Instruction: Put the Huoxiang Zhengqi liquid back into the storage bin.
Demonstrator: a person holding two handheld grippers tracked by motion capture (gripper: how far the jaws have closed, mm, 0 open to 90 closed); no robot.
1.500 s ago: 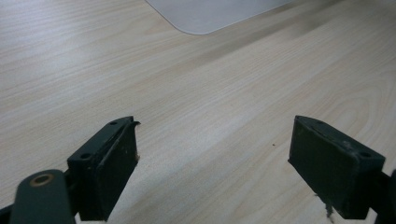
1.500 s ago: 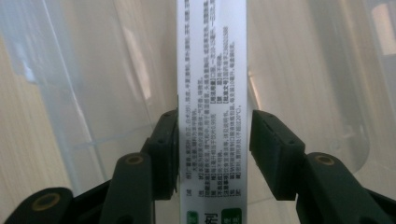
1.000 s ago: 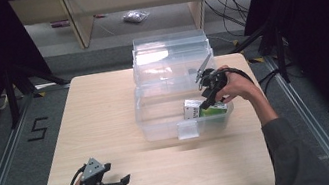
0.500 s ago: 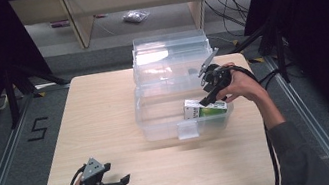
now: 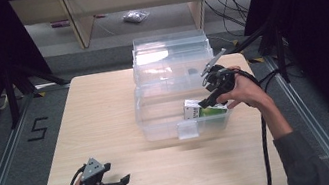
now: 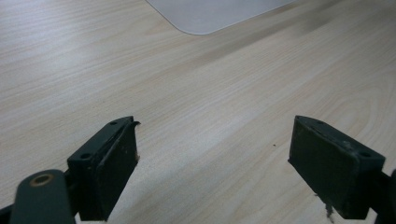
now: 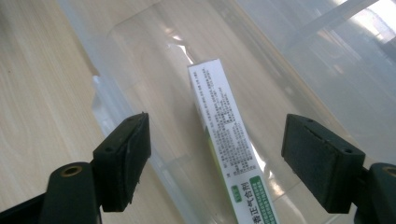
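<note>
Now my right tongs (image 5: 209, 96) hang over the clear plastic bin (image 5: 157, 124) that sits on the bench (image 5: 105, 112), and their jaws have just been opening; they stand wide, with nothing pressed between the pads. Below them, in the right gripper view, the white and green box (image 7: 226, 140) lies flat on the bin's floor, free of both jaws. From the high view that box (image 5: 205, 110) rests in the bin's near right corner, close against the front wall. My left tongs (image 5: 117, 184) hover low over the bench's near left corner, well apart from the bin, jaws wide and holding nothing.
</note>
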